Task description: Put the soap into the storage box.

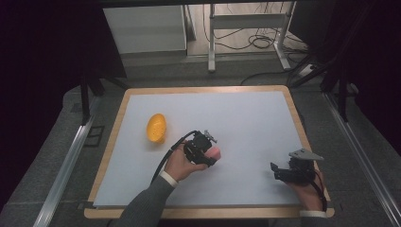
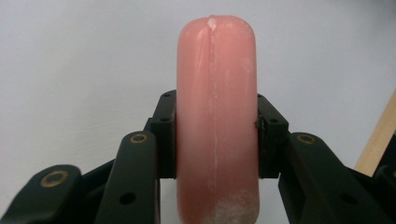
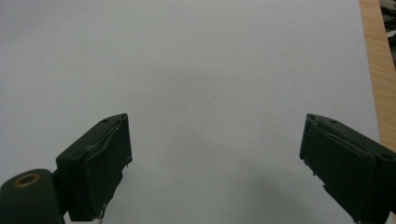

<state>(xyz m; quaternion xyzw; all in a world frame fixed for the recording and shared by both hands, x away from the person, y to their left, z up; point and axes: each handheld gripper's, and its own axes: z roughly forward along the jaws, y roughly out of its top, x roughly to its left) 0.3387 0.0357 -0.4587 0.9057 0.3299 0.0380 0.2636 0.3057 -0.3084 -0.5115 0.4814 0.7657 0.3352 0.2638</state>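
Note:
A pink sausage-shaped piece (image 2: 216, 121) stands between the jaws of my left gripper (image 2: 215, 135), which is shut on its middle. In the high view the left gripper (image 1: 202, 150) hovers near the middle of the white mat, the pink piece (image 1: 215, 153) poking out at its right side. An orange-yellow oval object (image 1: 156, 127) lies on the mat to the upper left of that hand. My right gripper (image 1: 279, 172) rests near the front right corner, and its jaws stand wide apart over bare mat (image 3: 215, 154) with nothing between them.
The white mat (image 1: 246, 123) covers a wooden-edged table (image 1: 208, 90). A wooden edge strip (image 3: 377, 70) runs along the right of the right gripper view. Beyond the table are a metal frame (image 1: 246, 28), cables on the floor and rails at both sides.

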